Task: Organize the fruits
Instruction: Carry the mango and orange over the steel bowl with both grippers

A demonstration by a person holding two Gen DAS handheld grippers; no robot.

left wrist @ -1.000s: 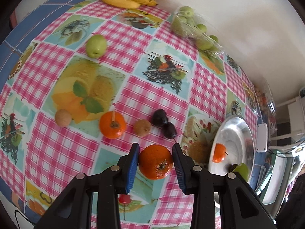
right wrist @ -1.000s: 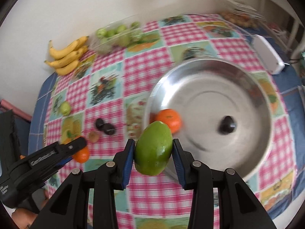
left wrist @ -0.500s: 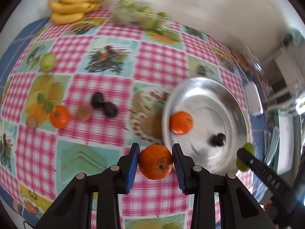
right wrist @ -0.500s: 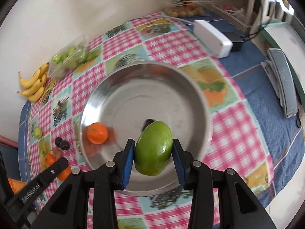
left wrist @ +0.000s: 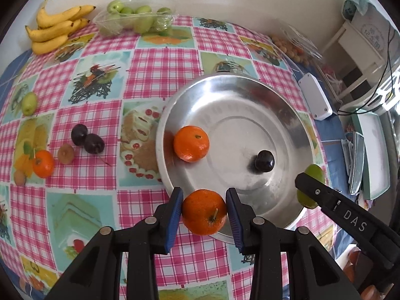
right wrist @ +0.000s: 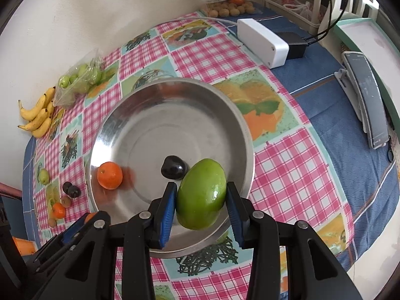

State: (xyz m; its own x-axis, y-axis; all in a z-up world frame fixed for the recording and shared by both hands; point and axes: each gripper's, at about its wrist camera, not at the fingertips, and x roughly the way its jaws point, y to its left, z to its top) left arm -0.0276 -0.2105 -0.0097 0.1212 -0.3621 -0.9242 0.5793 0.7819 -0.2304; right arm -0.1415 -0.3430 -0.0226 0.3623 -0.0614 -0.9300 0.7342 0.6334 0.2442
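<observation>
My left gripper (left wrist: 203, 211) is shut on an orange (left wrist: 204, 212) and holds it over the near rim of the steel bowl (left wrist: 287, 105). My right gripper (right wrist: 201, 208) is shut on a green mango (right wrist: 201, 193) above the bowl's (right wrist: 175, 92) near edge; it also shows in the left wrist view (left wrist: 312, 175). Inside the bowl lie another orange (left wrist: 191, 143) and a dark plum (left wrist: 265, 161). On the cloth to the left lie two dark plums (left wrist: 86, 140), a small brown fruit (left wrist: 65, 153), an orange (left wrist: 43, 163) and a green fruit (left wrist: 29, 103).
Bananas (left wrist: 56, 31) and a clear tray of green fruit (left wrist: 136, 18) sit by the far wall. A white box (left wrist: 315, 98) and a pack of small brown fruit (left wrist: 292, 47) lie right of the bowl. A phone stand (right wrist: 367, 100) lies on the blue cloth.
My left gripper has carried its orange right, from the cloth to the bowl's near rim. My right gripper has moved the mango further over the bowl's near right side.
</observation>
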